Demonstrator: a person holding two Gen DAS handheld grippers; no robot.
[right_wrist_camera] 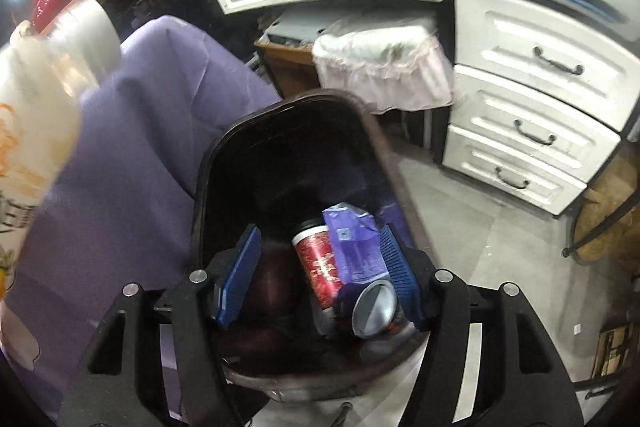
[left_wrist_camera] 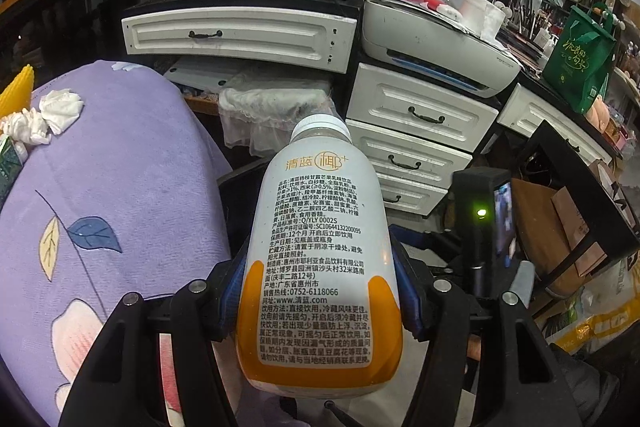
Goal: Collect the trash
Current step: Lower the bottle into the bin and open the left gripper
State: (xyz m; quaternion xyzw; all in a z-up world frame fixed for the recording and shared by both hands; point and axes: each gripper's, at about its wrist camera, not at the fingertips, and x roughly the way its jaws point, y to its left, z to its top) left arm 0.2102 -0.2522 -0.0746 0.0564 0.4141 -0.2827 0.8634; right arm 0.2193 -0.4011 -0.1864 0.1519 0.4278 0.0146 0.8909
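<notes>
In the left wrist view my left gripper (left_wrist_camera: 318, 267) is shut on a white drink bottle (left_wrist_camera: 320, 235) with an orange base and printed label, cap pointing away. The same bottle (right_wrist_camera: 40, 87) shows blurred at the left edge of the right wrist view. My right gripper (right_wrist_camera: 318, 267) hangs open over a dark trash bin (right_wrist_camera: 280, 107), nothing between its blue pads (right_wrist_camera: 240, 275). Inside the bin lie a red can (right_wrist_camera: 320, 267), a purple packet (right_wrist_camera: 352, 243) and a silver can end (right_wrist_camera: 374, 309). Crumpled white tissues (left_wrist_camera: 60, 109) rest on the purple flowered cloth (left_wrist_camera: 120, 167).
White drawers (left_wrist_camera: 416, 115) and a printer (left_wrist_camera: 432, 39) stand behind. A basket with a pale liner (left_wrist_camera: 276, 107) sits under the desk. A green bag (left_wrist_camera: 580, 59) is at the right, cardboard boxes (left_wrist_camera: 560, 227) on the floor. A green carton (left_wrist_camera: 8, 163) lies beside the tissues.
</notes>
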